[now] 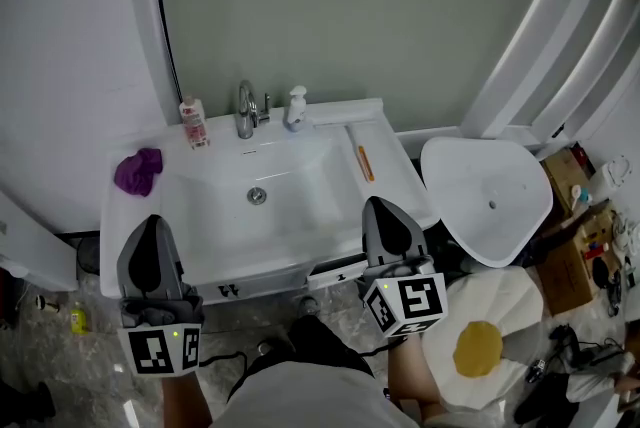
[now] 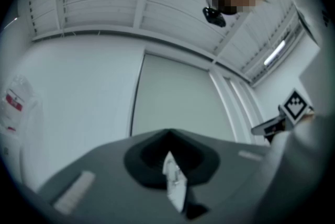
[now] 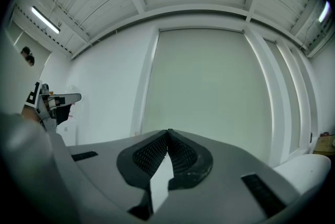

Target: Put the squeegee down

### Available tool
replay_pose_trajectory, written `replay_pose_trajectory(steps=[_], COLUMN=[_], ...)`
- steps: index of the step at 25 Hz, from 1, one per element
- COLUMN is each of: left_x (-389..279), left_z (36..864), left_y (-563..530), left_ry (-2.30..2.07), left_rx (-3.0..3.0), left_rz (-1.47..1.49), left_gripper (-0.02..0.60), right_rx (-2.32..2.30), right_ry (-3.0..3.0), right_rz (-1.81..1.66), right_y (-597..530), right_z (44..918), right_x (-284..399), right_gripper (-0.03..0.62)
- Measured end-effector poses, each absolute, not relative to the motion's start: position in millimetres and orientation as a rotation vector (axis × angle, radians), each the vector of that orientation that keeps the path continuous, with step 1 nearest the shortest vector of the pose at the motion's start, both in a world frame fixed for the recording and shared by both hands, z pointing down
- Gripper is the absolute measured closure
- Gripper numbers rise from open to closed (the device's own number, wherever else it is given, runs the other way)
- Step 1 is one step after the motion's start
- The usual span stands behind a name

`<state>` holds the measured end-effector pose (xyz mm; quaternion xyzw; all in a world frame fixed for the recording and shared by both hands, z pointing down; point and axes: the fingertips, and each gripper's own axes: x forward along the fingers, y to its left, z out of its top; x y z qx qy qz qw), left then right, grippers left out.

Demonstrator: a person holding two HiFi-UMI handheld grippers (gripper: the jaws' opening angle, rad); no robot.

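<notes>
Squeegee (image 1: 365,163), as best you can judge the orange strip, already lies on the counter (image 1: 395,171) just beyond your right fingers (image 1: 390,224), so keep those and your left fingers (image 1: 148,256), both closed and empty, clear of it.

Purple cloth (image 1: 138,170) beside white sink (image 1: 310,201)

left tongs (image 1: 152,221): jaws pressed together, nothing between them | right tongs (image 1: 385,206): jaws pressed together, nothing between them | pose: both held side by side, well apart, pointing forward
</notes>
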<state>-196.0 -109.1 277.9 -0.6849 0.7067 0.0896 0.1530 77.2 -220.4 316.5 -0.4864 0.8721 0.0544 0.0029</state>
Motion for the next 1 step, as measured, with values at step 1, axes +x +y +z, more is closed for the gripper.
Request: replay_pose_trajectory(steps=[1], left_x=[-196.8], left_z=[277.7], left_y=[-108.8], left_ry=[2.032], left_rx=[-1.960], left_rz=[0.256], left_gripper=[0.574], right_rx=[-1.522], right_ry=[2.734], right_rz=[0.169], right_y=[-219.7], right_z=[316.0], right_x=[76.9], right_gripper=[0.592])
